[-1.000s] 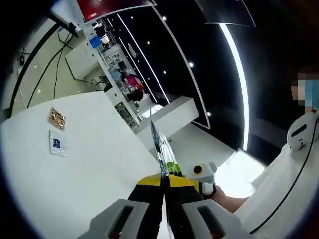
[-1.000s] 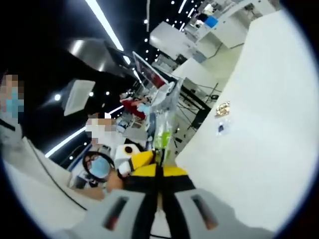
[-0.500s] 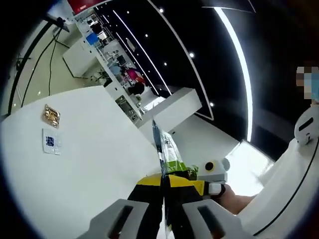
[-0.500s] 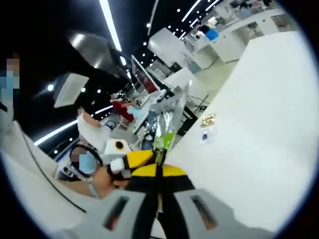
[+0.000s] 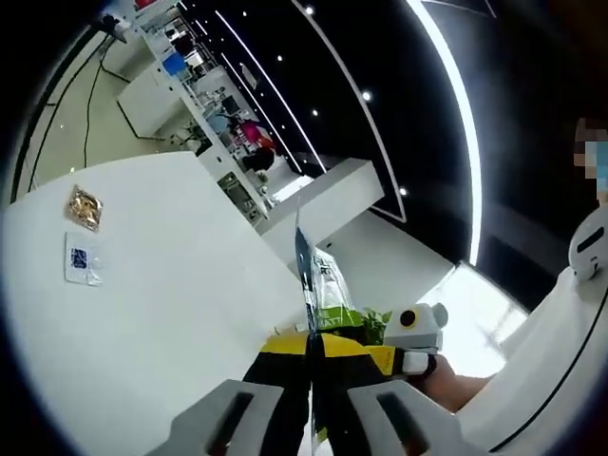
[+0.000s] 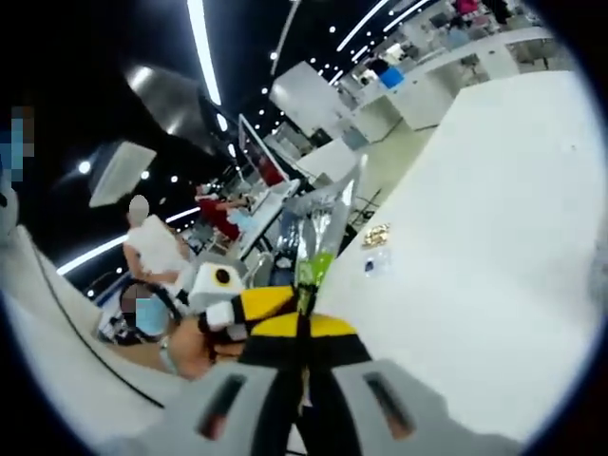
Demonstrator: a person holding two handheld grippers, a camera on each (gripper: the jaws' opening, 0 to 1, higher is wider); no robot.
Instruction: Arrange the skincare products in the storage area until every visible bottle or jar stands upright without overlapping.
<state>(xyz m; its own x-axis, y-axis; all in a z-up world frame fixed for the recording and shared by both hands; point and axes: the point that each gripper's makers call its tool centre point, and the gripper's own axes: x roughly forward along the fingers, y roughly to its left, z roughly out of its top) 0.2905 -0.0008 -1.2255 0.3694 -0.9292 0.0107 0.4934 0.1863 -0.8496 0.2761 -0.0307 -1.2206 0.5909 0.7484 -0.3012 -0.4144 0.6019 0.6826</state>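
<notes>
Both the left tongs [image 5: 312, 347] and the right tongs [image 6: 302, 328] are clamped on one green-and-clear packet [image 5: 320, 290], held edge-on above the white table [image 5: 161, 313]. Pulling apart could tear it. Two small sachets [image 5: 79, 261] lie far off.

Nothing legible for you here: print on the green packet [image 5: 328, 296] and small blue-printed sachet [image 5: 80, 259] is too blurred.

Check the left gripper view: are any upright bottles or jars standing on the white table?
No, the white table carries two flat sachets, a gold packet and a clear blue-labelled packet.
</notes>
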